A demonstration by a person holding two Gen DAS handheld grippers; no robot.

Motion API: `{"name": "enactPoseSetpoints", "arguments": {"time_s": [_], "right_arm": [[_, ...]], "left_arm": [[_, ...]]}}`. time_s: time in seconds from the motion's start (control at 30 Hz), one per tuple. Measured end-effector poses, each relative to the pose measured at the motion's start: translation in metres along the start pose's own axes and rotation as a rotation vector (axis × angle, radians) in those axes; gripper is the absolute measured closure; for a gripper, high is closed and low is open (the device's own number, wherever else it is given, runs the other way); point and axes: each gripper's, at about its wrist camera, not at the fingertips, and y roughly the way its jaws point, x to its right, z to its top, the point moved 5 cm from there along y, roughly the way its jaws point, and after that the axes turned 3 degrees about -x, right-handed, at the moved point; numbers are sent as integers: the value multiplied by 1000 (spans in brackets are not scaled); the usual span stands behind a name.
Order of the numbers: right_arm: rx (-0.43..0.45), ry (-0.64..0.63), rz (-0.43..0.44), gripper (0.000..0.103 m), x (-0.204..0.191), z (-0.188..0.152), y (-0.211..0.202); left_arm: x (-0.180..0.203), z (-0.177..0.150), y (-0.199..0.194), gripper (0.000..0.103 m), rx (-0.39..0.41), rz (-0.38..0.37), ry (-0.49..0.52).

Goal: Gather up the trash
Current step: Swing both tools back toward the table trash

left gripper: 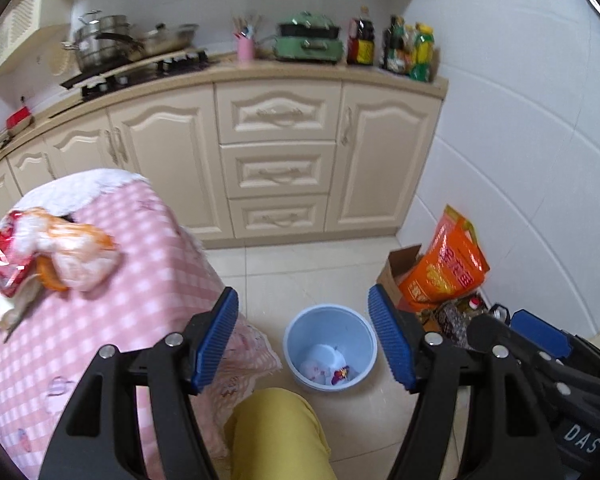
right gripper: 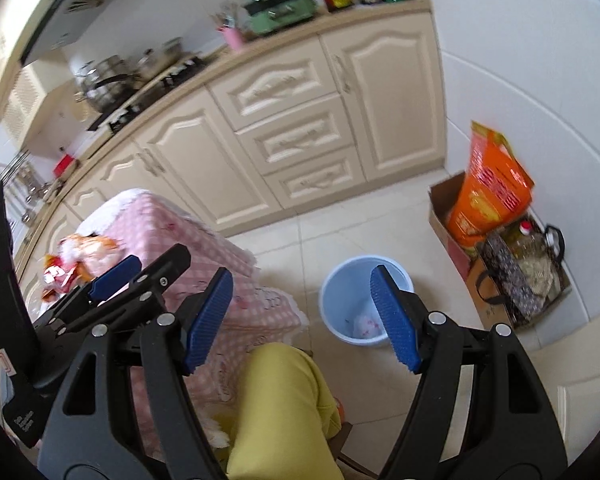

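Note:
A light blue bin (left gripper: 330,348) (right gripper: 365,300) stands on the tiled floor with white and coloured scraps at its bottom. A heap of trash (left gripper: 48,256) (right gripper: 78,258), red wrappers and orange-and-white bags, lies on the pink checked table (left gripper: 148,248) (right gripper: 168,220). My left gripper (left gripper: 304,340) hangs open and empty above the bin, to the right of the heap. My right gripper (right gripper: 302,316) is open and empty too, held high over the table's edge and the bin. In each wrist view the other gripper shows at the side.
A person's yellow-clad knee (left gripper: 276,428) (right gripper: 284,400) sits below the grippers. Cream cabinets (left gripper: 276,160) with a stove, pots and bottles run along the back. An orange bag (left gripper: 446,264) (right gripper: 488,196) and a cardboard box of goods (right gripper: 520,276) stand against the white wall on the right.

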Motion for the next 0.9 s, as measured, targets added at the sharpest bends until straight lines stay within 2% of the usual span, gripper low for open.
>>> {"name": "enactPoseSetpoints", "arguments": {"time_s": [0.47,0.9], "right_arm": [[38,-187,131,32,-112,-8,-15],[-48,-325,223,32,-204,-27,19]], "left_arm": [[-103,-5,-72,37,120,93,-141],[-204,-28,-90,37,98,211,-274]]}}
